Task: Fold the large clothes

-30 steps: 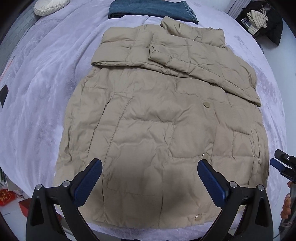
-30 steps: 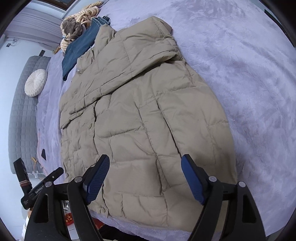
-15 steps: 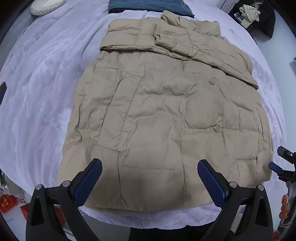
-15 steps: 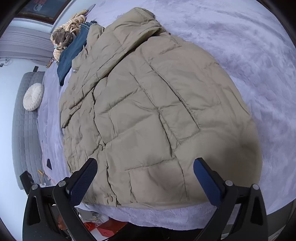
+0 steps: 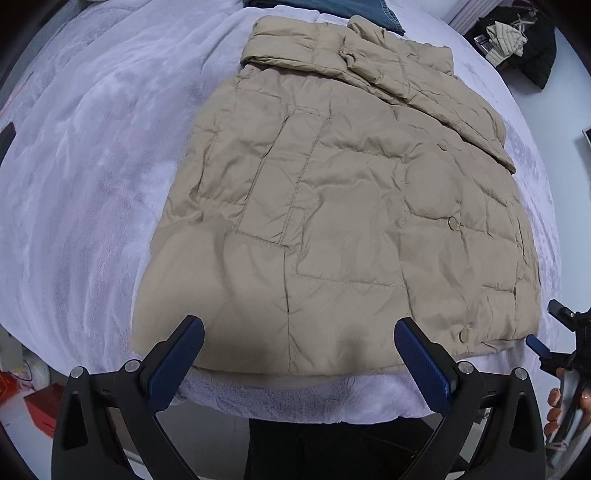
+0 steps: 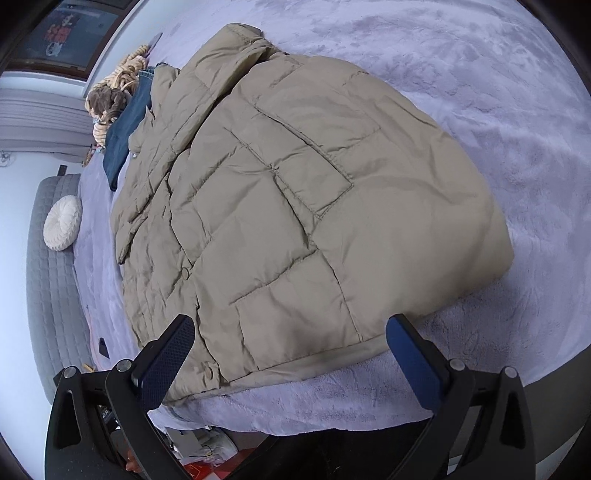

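A large beige quilted puffer jacket (image 5: 343, 206) lies flat on the lilac fleece bedcover, front up, with both sleeves folded across its chest near the collar. Its hem lies along the bed's near edge. It also shows in the right wrist view (image 6: 295, 206). My left gripper (image 5: 299, 358) is open and empty, just off the hem, over the bed edge. My right gripper (image 6: 291, 354) is open and empty, at the hem's right corner. The right gripper's tip shows at the far right of the left wrist view (image 5: 543, 332).
Folded blue jeans (image 5: 332, 7) lie beyond the collar, also in the right wrist view (image 6: 125, 133), beside a brown knitted bundle (image 6: 110, 99). A white round cushion (image 6: 62, 221) sits on a grey quilted headboard. Dark clothes (image 5: 517, 40) lie off the bed. The lilac cover (image 5: 92, 184) spreads left.
Both grippers have drawn back toward the bed's near edge, from above the jacket's lower part to just off its hem. Both stay open. The jacket has not moved.
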`<state>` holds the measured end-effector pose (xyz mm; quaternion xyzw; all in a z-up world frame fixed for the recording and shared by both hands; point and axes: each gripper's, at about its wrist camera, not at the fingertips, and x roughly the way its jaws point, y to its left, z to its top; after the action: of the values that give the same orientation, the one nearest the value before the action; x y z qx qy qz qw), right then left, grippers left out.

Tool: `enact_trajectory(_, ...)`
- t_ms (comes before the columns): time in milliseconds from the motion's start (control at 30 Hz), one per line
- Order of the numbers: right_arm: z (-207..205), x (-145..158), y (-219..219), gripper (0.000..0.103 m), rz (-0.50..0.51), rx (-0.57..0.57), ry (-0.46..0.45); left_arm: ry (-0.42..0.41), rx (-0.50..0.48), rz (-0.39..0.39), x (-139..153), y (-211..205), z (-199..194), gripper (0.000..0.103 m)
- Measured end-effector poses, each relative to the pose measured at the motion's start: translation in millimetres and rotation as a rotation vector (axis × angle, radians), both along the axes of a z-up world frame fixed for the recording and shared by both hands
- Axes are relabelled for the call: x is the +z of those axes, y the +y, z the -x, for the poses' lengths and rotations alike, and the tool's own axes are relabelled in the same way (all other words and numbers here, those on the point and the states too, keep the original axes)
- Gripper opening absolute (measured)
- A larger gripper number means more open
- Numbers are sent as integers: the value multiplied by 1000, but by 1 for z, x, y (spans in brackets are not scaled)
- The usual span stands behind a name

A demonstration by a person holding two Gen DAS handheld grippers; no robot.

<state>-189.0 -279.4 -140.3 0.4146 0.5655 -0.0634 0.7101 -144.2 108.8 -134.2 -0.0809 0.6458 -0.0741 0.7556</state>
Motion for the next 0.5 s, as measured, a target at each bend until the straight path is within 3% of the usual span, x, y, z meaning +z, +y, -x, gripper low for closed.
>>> enact_trajectory(200,20,-13,-10,103,-47,-84,28,53,74,152,-14,36,16,103)
enact_trajectory(500,44,-41,-22,103,-144,-200,69,211,130,354,-55,58,32,103)
